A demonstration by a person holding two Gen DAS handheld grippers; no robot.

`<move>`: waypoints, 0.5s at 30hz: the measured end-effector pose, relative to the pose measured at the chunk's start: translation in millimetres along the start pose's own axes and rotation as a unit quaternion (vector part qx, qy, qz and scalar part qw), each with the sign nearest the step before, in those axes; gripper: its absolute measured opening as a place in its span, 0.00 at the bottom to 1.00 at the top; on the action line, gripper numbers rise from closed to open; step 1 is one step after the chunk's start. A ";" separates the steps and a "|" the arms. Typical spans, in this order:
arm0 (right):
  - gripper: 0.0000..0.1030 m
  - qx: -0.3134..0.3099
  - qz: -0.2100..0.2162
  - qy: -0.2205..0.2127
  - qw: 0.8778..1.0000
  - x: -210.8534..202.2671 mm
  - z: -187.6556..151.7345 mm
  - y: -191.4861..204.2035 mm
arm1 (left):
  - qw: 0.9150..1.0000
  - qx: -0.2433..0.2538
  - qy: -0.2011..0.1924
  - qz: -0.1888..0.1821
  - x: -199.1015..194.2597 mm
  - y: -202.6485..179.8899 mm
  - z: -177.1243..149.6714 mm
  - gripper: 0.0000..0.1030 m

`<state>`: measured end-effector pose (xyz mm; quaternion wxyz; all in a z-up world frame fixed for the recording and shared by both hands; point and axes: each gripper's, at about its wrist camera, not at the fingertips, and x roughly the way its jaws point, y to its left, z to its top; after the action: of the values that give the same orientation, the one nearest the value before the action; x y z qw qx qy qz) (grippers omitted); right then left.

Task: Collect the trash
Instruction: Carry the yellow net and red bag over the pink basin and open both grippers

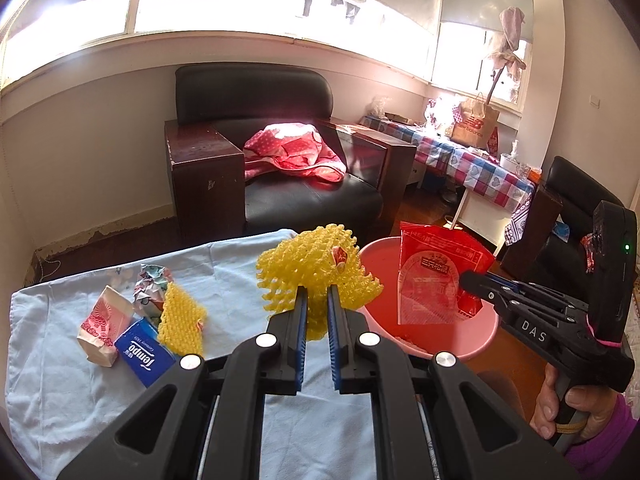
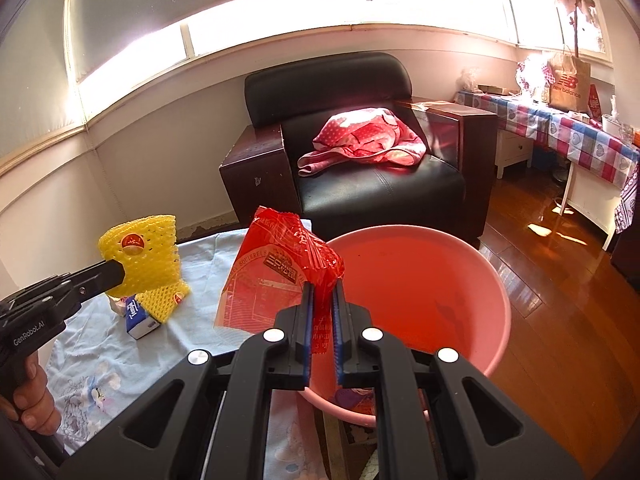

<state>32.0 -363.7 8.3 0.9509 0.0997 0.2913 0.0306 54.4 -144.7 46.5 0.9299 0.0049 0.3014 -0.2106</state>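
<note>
**Both grippers carry trash toward the pink basin**

Left wrist view: the left gripper [image 1: 317,300] is clamped on a yellow foam fruit-net sleeve [image 1: 316,276], which hangs raised above the pale blue cloth-covered surface [image 1: 64,380], just left of the round pink plastic basin [image 1: 476,344]. The grip is on the net's near lower edge, so most of it fans out beyond the fingers, likely because the mesh is soft and pinches easily anywhere. To the right, the right gripper [image 1: 466,280], held by a hand in a purple sleeve [image 1: 568,412], pinches a red and clear plastic snack bag [image 1: 432,280] over the basin's mouth. The basin seems to serve as the bin, set at the surface's right edge within reach of both hands. Still lying on the cloth at the left are 4 pieces: a second yellow foam net [image 1: 182,320], a blue tissue packet [image 1: 146,354], a crumpled printed wrapper [image 1: 150,288] and a small pink and white paper carton [image 1: 102,324].

Right wrist view: the right gripper [image 2: 323,292] is closed on the red bag's [image 2: 280,268] lower right corner, so the bag stands up and leans left, over the cloth by the basin's [image 2: 496,328] left rim. Some litter appears to lie in the basin bottom, though it is mostly hidden. At the left, the left gripper [image 2: 118,272] holds the yellow net [image 2: 144,252] above the second net [image 2: 164,298] and the tissue packet [image 2: 138,316].
</note>
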 end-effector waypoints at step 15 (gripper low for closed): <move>0.09 0.045 -0.037 -0.005 0.998 0.9 -5.0 -49.5 | 0.998 0.043 0.035 -0.034 56.6 -56.0 5.7 0.09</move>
<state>29.9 -411.1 -6.5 0.9473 0.1318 0.2915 -0.0182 76.8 -218.5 25.9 0.9103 0.0423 0.3239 -0.2543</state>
